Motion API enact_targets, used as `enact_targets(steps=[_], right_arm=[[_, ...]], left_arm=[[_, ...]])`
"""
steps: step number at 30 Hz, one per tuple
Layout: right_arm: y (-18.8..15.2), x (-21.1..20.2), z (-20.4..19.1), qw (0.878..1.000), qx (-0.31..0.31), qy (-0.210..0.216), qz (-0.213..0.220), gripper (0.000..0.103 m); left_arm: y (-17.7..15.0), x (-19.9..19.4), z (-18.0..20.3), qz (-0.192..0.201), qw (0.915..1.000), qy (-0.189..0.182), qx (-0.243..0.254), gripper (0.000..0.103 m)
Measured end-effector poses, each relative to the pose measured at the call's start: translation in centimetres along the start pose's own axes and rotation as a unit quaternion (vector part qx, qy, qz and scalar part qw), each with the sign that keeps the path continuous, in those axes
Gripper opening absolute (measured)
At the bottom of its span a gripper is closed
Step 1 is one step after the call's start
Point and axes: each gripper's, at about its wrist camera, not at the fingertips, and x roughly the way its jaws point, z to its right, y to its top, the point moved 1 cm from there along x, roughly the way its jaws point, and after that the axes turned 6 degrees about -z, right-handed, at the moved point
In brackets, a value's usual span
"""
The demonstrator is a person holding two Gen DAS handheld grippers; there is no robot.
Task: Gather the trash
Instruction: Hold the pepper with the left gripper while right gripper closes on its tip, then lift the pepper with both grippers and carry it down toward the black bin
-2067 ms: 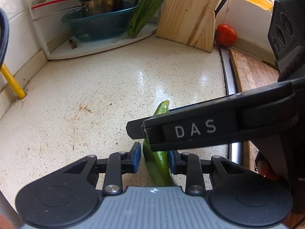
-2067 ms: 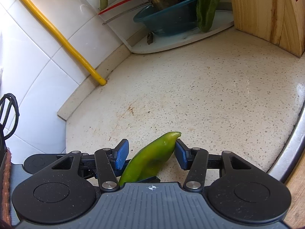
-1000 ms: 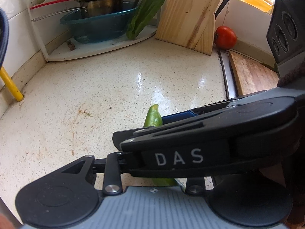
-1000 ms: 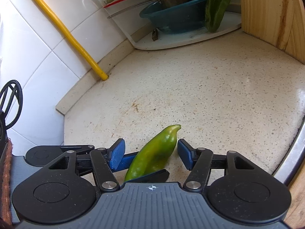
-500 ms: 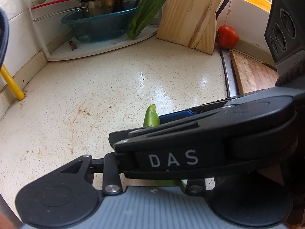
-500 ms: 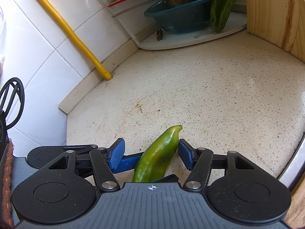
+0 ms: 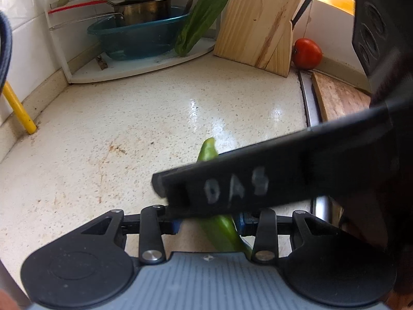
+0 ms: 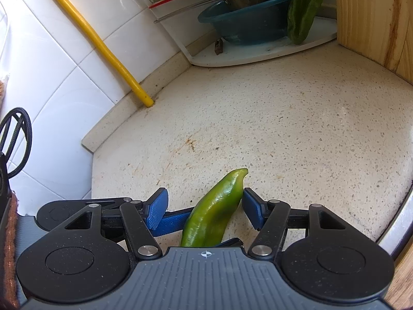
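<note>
A green pepper [image 8: 214, 206] lies on the speckled countertop [image 8: 284, 129], tip pointing away. My right gripper [image 8: 204, 206] straddles it, open: the right pad touches the tip and the left pad stands well clear. My left gripper [image 7: 209, 224] is open around the pepper's [image 7: 222, 230] lower end, with bare counter showing between its left pad and the pepper. One of the left gripper's blue fingers [image 8: 170, 222] reaches in from the left under the right gripper. The right gripper's black body [image 7: 258, 180] crosses the left wrist view, blurred, and hides the pepper's middle.
At the back stand a wooden knife block [image 7: 258, 20], a tomato [image 7: 307, 53] and a white corner shelf [image 7: 129, 71] with a blue basin [image 7: 139, 38], a pot and a long green pepper [image 7: 204, 15]. A yellow pipe [image 7: 18, 106] meets the left wall. A cutting board [image 7: 335, 95] lies right.
In the left wrist view the right gripper's body has lifted and tilted, uncovering the left gripper's fingers again. The pepper stays where it was, between both pairs of fingers.
</note>
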Motion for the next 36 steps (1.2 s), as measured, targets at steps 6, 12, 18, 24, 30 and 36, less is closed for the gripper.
enact_targets(steps=[6, 12, 18, 24, 30, 36], right_arm=[[0.1, 0.1, 0.0, 1.0, 0.005, -0.004, -0.004, 0.071], [0.0, 0.0, 0.0, 1.0, 0.005, -0.009, -0.003, 0.071], [-0.5, -0.5, 0.1, 1.0, 0.006, -0.018, -0.003, 0.051], [-0.9, -0.6, 0.8, 0.999, 0.041, 0.013, -0.003, 0.039], [-1.6, -1.5, 0.4, 0.998, 0.055, 0.011, 0.01, 0.031], [-2.7, -2.2, -0.3, 0.997, 0.072, 0.0, 0.013, 0.024]], left_arm=[[-1.7, -0.8, 0.2, 0.009, 0.9999, 0.004, 0.004, 0.044], [-2.4, -1.2, 0.7, 0.017, 0.9998, 0.012, -0.009, 0.044], [-2.8, -1.5, 0.5, 0.024, 0.9993, 0.009, -0.028, 0.035], [-3.4, -1.9, -0.3, 0.027, 0.9984, -0.007, -0.049, 0.033], [-4.6, -3.1, -0.6, 0.043, 0.9977, -0.015, -0.051, 0.033], [-5.2, -2.7, 0.0, 0.033, 0.9991, 0.001, -0.026, 0.033]])
